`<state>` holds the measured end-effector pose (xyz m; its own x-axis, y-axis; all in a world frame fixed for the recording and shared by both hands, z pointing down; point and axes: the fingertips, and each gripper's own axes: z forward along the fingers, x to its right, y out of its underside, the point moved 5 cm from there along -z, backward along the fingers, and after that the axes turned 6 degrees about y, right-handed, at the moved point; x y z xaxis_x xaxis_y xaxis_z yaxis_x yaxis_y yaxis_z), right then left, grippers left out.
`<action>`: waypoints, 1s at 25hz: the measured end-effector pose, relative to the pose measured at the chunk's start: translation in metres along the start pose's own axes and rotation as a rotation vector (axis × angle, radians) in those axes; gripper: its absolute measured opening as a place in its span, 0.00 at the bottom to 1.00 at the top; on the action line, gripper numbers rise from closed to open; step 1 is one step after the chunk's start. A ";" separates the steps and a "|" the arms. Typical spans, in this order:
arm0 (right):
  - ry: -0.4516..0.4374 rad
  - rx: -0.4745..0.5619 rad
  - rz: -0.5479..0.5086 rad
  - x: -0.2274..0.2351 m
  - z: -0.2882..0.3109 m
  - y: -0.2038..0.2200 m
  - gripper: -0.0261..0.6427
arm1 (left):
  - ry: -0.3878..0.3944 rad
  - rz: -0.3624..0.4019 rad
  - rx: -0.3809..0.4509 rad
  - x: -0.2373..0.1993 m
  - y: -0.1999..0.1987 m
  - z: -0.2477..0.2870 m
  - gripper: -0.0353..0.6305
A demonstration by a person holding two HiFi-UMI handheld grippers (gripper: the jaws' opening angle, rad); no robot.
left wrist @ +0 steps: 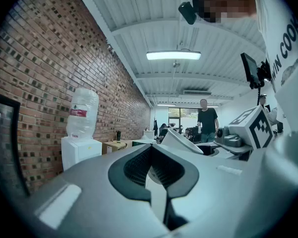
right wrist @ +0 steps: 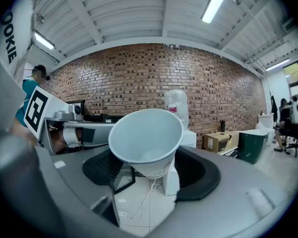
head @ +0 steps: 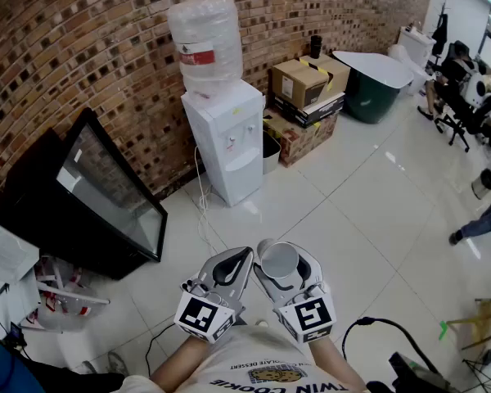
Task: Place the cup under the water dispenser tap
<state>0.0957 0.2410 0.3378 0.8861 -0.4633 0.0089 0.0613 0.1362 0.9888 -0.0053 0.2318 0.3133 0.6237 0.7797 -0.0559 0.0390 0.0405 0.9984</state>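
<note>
A white paper cup (head: 279,260) sits upright between the jaws of my right gripper (head: 283,258), which is shut on its lower part. In the right gripper view the cup (right wrist: 146,142) fills the middle, mouth tilted toward the camera, with the right gripper (right wrist: 150,173) clamped round its base. The white water dispenser (head: 229,137), with a clear bottle (head: 204,39) on top, stands against the brick wall some way ahead across the floor. Its bottle (right wrist: 177,104) shows behind the cup. My left gripper (head: 237,262) is held beside the right one, shut and holding nothing.
A black-framed glass panel (head: 106,191) leans on the wall to the left of the dispenser. Cardboard boxes (head: 307,84) and a green tub (head: 376,84) stand to its right. A cable (head: 200,215) trails on the tiled floor. A person (left wrist: 207,119) stands farther down the room.
</note>
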 end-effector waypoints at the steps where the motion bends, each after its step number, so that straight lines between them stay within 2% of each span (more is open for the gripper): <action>1: 0.000 -0.006 0.003 0.004 0.001 0.002 0.53 | -0.005 0.006 -0.006 -0.001 -0.001 0.004 0.04; 15: -0.004 -0.036 0.002 0.034 0.033 0.017 0.53 | -0.033 -0.029 -0.012 -0.032 0.012 0.042 0.04; 25: 0.000 -0.068 -0.004 0.056 0.105 0.018 0.53 | -0.024 -0.050 -0.007 -0.097 0.023 0.080 0.04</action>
<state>0.0980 0.1255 0.3713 0.8857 -0.4643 0.0054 0.0955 0.1935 0.9764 -0.0025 0.1073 0.3413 0.6398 0.7612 -0.1059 0.0649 0.0838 0.9944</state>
